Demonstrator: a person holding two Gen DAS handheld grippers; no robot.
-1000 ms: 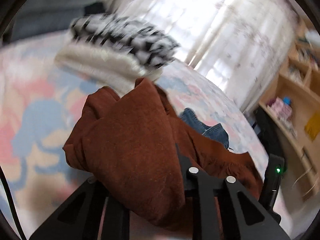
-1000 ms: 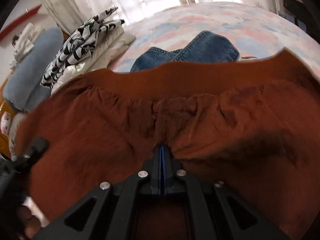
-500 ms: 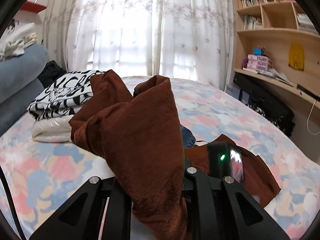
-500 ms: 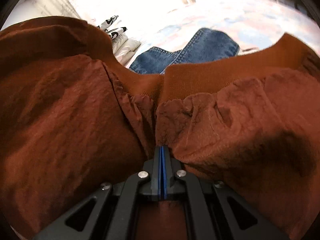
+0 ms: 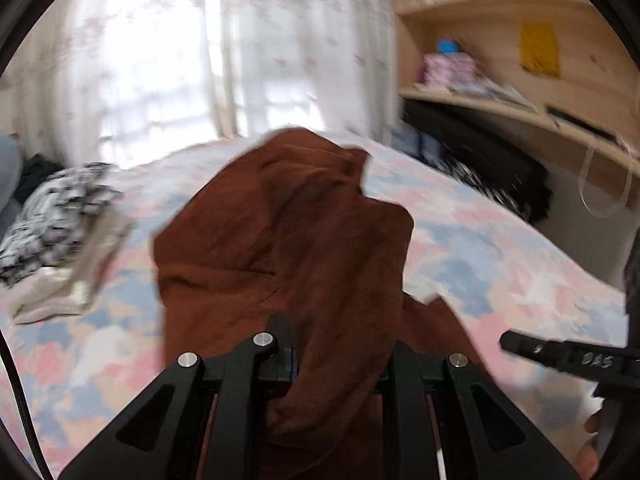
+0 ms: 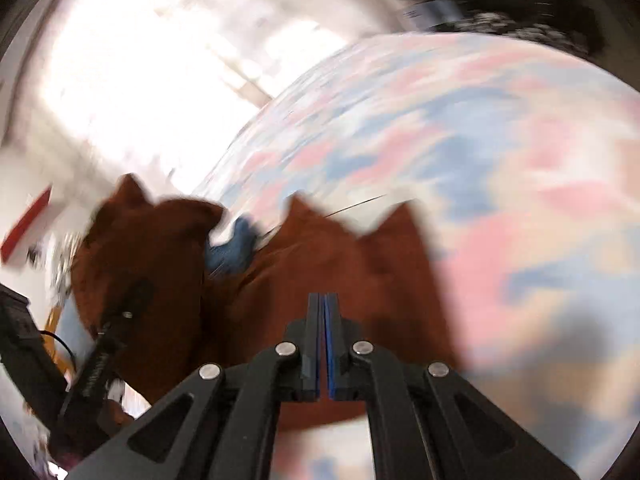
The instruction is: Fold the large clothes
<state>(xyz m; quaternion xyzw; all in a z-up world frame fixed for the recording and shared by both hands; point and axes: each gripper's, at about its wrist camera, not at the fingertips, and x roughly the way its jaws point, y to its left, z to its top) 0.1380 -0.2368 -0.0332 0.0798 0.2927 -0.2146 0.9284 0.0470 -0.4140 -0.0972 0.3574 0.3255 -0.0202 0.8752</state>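
A rust-brown garment [image 5: 288, 248] hangs bunched over a pastel bedspread [image 5: 500, 264]. My left gripper [image 5: 336, 340] is shut on a thick fold of it, and the cloth spills over and between its fingers. In the right wrist view the garment [image 6: 360, 272] stretches away from my right gripper [image 6: 322, 300], whose blue pads are pressed together at the cloth's edge. That gripper also shows at the right edge of the left wrist view [image 5: 508, 345], beside the cloth's corner. The left gripper [image 6: 132, 292] sits at the far left, buried in fabric. Both views are blurred.
Blue jeans [image 6: 232, 248] peek out behind the brown cloth. A folded black-and-white and cream stack [image 5: 52, 216] lies at the bed's left. Wooden shelves [image 5: 520, 92] and a black bag [image 5: 480, 168] stand past the right edge. White curtains [image 5: 200, 60] hang behind.
Both grippers swung across the bed with the garment and rolled. In the right wrist view the cloth no longer fills the frame; bedspread shows to the right and the jeans are mostly covered.
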